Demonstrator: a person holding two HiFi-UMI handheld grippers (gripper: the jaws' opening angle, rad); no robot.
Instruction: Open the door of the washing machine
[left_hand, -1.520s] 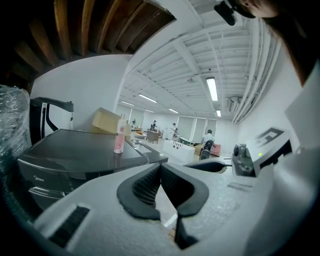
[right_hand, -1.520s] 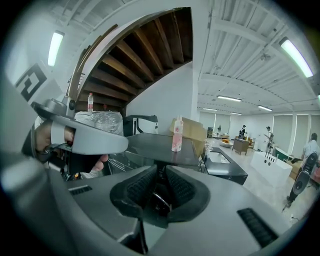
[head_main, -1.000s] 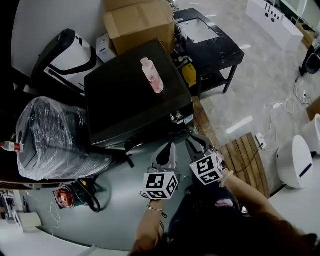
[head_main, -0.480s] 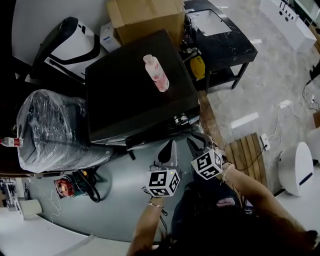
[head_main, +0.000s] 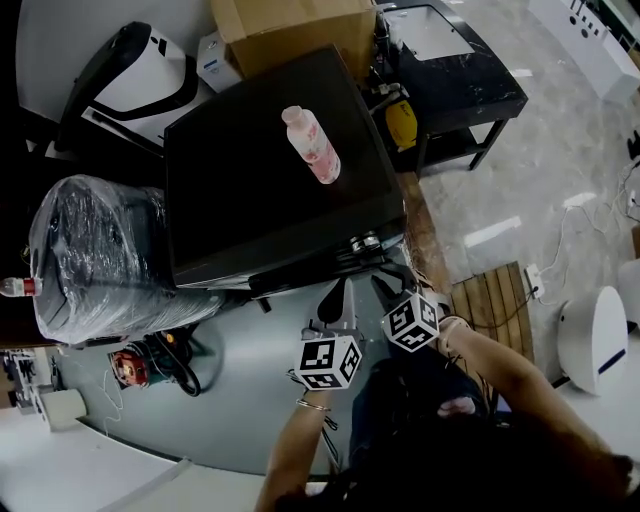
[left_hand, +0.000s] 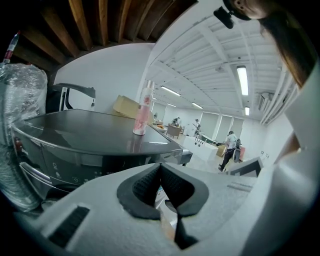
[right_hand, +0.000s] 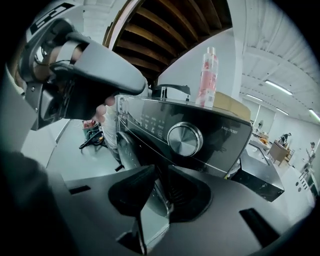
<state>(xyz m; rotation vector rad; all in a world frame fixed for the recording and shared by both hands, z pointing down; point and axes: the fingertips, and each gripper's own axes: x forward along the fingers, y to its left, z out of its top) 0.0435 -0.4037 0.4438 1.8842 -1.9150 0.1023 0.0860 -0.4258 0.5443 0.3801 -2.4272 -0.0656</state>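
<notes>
washing machine (head_main: 265, 170): glossy black, boxy, upright | door (right_hand: 125, 149): chrome-rimmed, on its front face; open or shut unclear

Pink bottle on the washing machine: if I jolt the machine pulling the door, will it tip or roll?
Probably tippy: the pink bottle stands upright, tall and narrow on a small base. The washing machine top looks smooth and glossy, so the bottle might also slide. If it falls, its round body would likely roll.
</notes>
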